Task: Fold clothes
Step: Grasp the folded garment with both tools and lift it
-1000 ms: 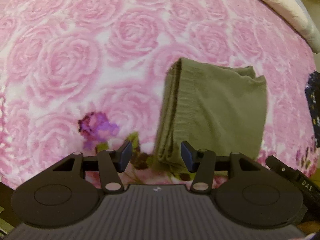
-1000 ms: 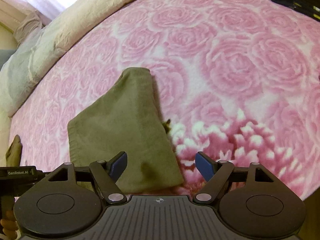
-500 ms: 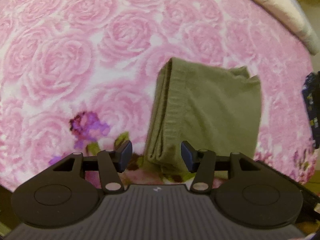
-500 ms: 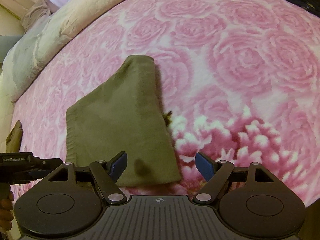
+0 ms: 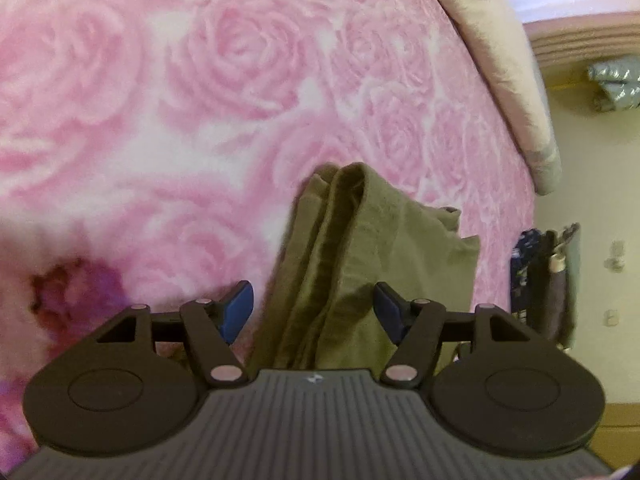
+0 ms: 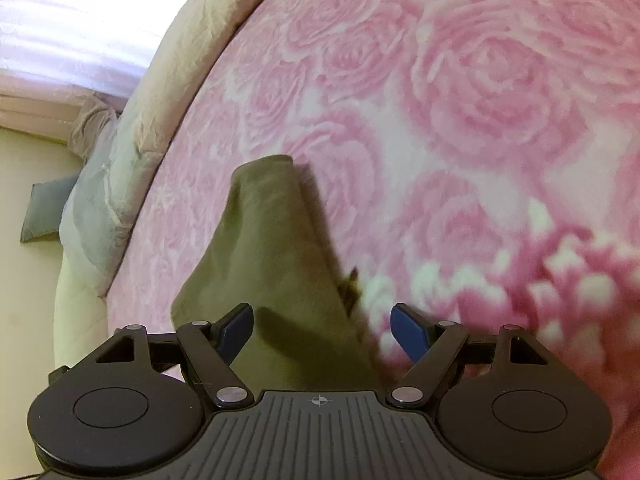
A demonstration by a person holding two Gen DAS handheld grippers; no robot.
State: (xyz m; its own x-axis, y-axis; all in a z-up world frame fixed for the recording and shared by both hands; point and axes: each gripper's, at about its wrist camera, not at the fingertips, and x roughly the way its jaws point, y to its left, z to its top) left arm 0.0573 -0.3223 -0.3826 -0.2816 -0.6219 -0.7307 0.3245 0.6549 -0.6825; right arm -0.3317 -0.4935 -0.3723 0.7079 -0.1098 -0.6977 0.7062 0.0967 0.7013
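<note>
We hold both grippers low over a folded olive garment lying on the pink rose blanket. The left gripper has its jaws opening around the garment's layered edge at lower centre; the right gripper jaws stand spread, gripping nothing.

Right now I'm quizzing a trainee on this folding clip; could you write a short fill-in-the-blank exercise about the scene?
1. The folded garment is ____ in colour.
2. It lies on a pink blanket printed with ____.
3. The pads of the right hand-held gripper are coloured ____.
4. The left hand-held gripper has the garment's layered ____ between its opening jaws.

Missing words: olive green; roses; blue; edge
</note>
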